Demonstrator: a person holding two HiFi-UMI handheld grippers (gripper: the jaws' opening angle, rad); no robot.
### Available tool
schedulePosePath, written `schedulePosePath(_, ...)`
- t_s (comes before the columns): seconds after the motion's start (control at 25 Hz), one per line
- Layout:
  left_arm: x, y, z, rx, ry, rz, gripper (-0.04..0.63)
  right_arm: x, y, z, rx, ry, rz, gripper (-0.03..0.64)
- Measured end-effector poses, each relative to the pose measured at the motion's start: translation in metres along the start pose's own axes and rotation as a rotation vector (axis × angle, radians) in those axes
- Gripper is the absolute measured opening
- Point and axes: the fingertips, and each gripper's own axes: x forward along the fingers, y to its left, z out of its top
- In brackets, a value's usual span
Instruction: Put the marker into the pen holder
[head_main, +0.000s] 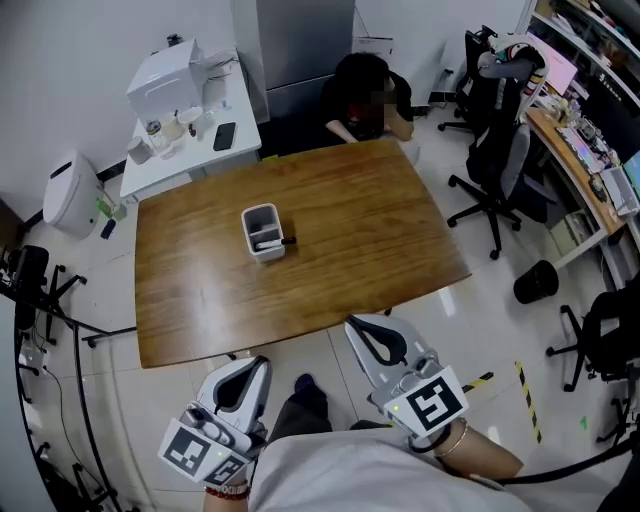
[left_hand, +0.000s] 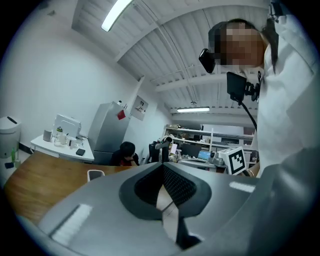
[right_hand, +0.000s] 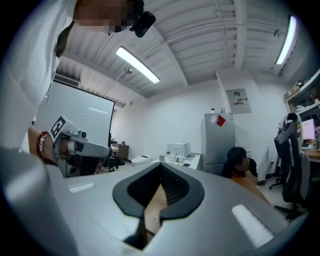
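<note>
A white pen holder (head_main: 262, 232) stands near the middle of the wooden table (head_main: 350, 230). A dark marker (head_main: 270, 243) lies inside it, one end poking over the right rim. Both grippers hang close to my body, off the table's near edge and well short of the holder. My left gripper (head_main: 262, 363) is shut with nothing between its jaws; in its own view the tips (left_hand: 162, 165) meet, and the holder (left_hand: 95, 174) shows small beyond them. My right gripper (head_main: 353, 323) is also shut and empty, its jaws (right_hand: 161, 165) closed together over a strip of table.
A person (head_main: 365, 95) sits at the table's far edge. Office chairs (head_main: 495, 170) and a cluttered desk (head_main: 590, 150) stand to the right, with a black bin (head_main: 535, 282) on the floor. A white side table (head_main: 185, 120) and white bin (head_main: 70, 195) are at the back left.
</note>
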Motion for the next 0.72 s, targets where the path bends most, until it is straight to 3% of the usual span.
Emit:
schedulePosePath(0.12, -0.007, -0.047, 0.001, 0.037, -0.018, -0.005, -0.006, -0.06, -0.017, -0.013, 0.002, 0.005, -0.044, -0.005)
schedulePosePath(0.24, -0.029, -0.079, -0.007, 0.066, -0.028, 0.041, -0.007, -0.104, -0.009, -0.014, 0.021, -0.018, -0.028, -0.005)
schedulePosePath(0.4, -0.062, -0.12, -0.036, 0.054, -0.026, 0.097, -0.007, -0.154, 0.014, -0.02, 0.01, -0.043, 0.002, -0.005)
schedulePosePath(0.52, -0.072, -0.157, -0.057, 0.023, -0.03, 0.097, -0.008, -0.195, 0.022, -0.028, 0.007, -0.03, 0.021, -0.006)
schedulePosePath(0.72, -0.092, -0.197, -0.053, 0.052, -0.053, 0.096, -0.006, -0.24, 0.025, -0.027, 0.083, -0.044, -0.012, -0.005)
